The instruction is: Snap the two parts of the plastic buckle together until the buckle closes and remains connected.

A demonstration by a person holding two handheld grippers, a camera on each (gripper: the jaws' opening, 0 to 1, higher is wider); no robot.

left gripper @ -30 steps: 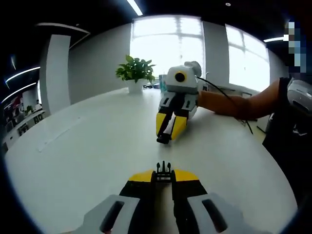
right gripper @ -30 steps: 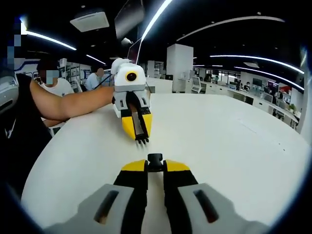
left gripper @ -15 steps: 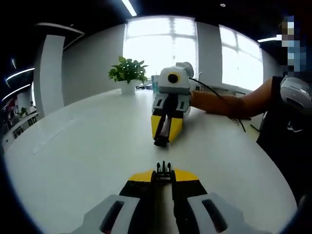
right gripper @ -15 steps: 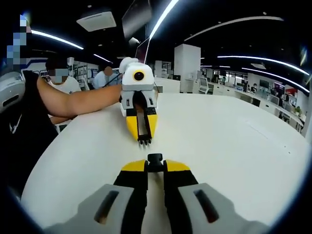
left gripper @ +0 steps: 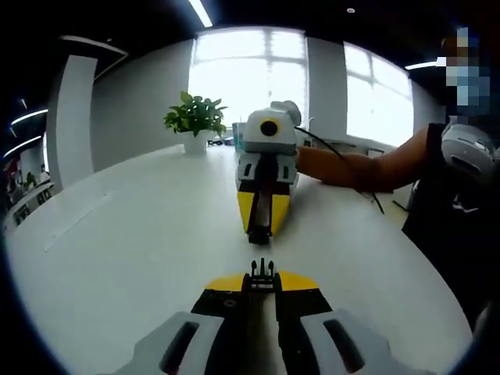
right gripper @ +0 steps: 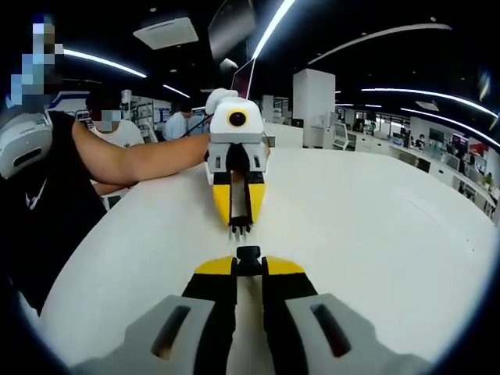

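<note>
Left gripper view: the left gripper (left gripper: 263,283), bottom centre, pinches the pronged buckle half (left gripper: 262,273). Directly above it in the frame, the right gripper (left gripper: 258,234) points back with the socket half (left gripper: 258,237) at its tip.

Right gripper view: the right gripper (right gripper: 248,266) clamps the socket half (right gripper: 248,255); the prongs (right gripper: 240,230) sit just above it, near but apart. The two long axes appear almost in line, tip to tip, over the white table (right gripper: 367,226).

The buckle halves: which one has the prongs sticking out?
The half in the left gripper: its pronged piece ends in thin spikes. The right gripper holds the socket half, a blunt block without prongs.
</note>
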